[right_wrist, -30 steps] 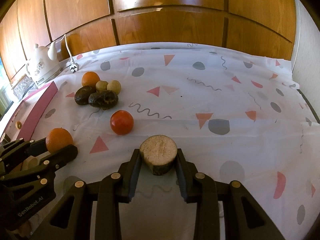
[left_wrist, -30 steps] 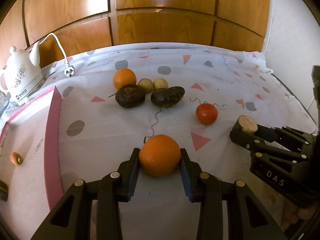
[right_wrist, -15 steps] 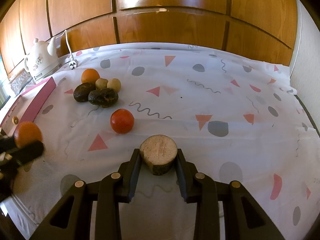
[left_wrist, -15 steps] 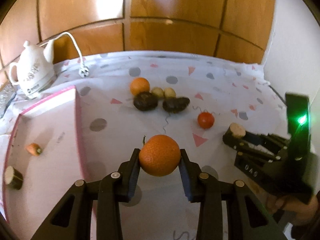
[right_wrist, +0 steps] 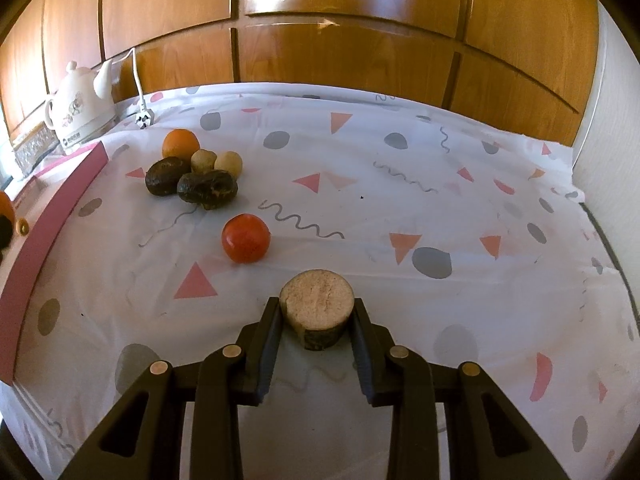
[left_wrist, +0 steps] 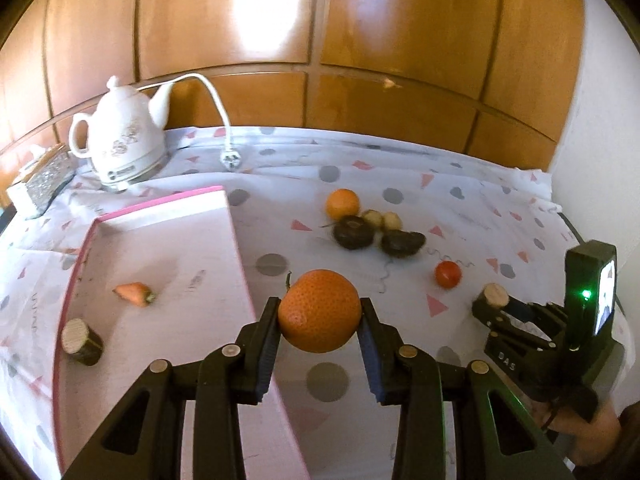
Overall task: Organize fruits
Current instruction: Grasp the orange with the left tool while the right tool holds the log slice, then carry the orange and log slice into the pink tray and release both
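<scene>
Step in hand: carrying; left tongs [left_wrist: 319, 312] clamp the orange [left_wrist: 319, 310] clear of the desk [left_wrist: 400, 184], just beside the pink box [left_wrist: 236, 248] at its 3 o'clock edge.
Right tongs: right tongs [right_wrist: 317, 316] are closed on a cut brown cylinder [right_wrist: 317, 307], low over the cloth.
Next move, judged: swing the orange toward 9 o'clock over the rim, lower, release.
Box contents: carrot end [left_wrist: 134, 293], second cylinder [left_wrist: 82, 340].
Writing: "DAS" on the right tongs' body; kettle [left_wrist: 126, 140] badge illegible.

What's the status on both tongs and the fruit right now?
Left tongs shut on orange, beside pink box. Right tongs shut on cut stub. Nothing in the way.
</scene>
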Demonstrator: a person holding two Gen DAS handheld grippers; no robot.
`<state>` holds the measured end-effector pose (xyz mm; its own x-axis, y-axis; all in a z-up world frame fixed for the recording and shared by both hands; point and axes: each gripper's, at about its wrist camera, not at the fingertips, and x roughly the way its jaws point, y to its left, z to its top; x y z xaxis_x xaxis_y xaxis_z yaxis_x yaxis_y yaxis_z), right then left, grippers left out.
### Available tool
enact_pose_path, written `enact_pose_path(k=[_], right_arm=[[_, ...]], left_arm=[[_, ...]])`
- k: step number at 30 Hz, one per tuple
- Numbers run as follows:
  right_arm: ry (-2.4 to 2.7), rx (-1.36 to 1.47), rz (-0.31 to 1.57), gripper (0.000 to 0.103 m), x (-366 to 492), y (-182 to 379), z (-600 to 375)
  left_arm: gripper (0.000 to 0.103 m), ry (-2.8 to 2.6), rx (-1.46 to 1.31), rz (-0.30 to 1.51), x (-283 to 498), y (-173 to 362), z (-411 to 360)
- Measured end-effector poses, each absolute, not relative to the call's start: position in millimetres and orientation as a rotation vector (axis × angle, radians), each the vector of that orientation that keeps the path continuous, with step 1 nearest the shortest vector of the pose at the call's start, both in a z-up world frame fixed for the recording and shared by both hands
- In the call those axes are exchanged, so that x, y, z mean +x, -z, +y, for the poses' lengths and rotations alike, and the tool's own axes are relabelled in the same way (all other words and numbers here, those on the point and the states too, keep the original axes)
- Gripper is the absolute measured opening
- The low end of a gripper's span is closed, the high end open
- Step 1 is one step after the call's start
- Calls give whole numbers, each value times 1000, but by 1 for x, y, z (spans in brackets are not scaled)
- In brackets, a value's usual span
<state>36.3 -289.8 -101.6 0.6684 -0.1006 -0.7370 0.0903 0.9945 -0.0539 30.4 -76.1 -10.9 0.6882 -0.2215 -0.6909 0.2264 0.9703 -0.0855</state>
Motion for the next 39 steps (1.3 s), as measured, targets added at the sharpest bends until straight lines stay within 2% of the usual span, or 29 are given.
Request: enact_pose_path(k=[11, 21, 31, 32, 36, 39], right_arm=[[46, 10, 849, 33, 39, 86, -267], [-268, -6, 787, 33, 43, 44, -179], [-468, -30, 786, 33, 62, 30, -100], [-485, -41, 785, 33, 62, 30, -92], [-487, -90, 780, 35, 61, 31, -72], [-467, -116, 752, 38, 55, 28, -70]], left_arm=[[38, 128, -45, 768, 35, 11, -30], [38, -45, -100, 732, 36, 6, 26], [39, -151, -156, 727, 33, 9, 66], [40, -158, -160, 726, 32, 9, 68], [56, -182, -166, 688, 28, 2, 74], [57, -183, -171, 666, 26, -4, 75]])
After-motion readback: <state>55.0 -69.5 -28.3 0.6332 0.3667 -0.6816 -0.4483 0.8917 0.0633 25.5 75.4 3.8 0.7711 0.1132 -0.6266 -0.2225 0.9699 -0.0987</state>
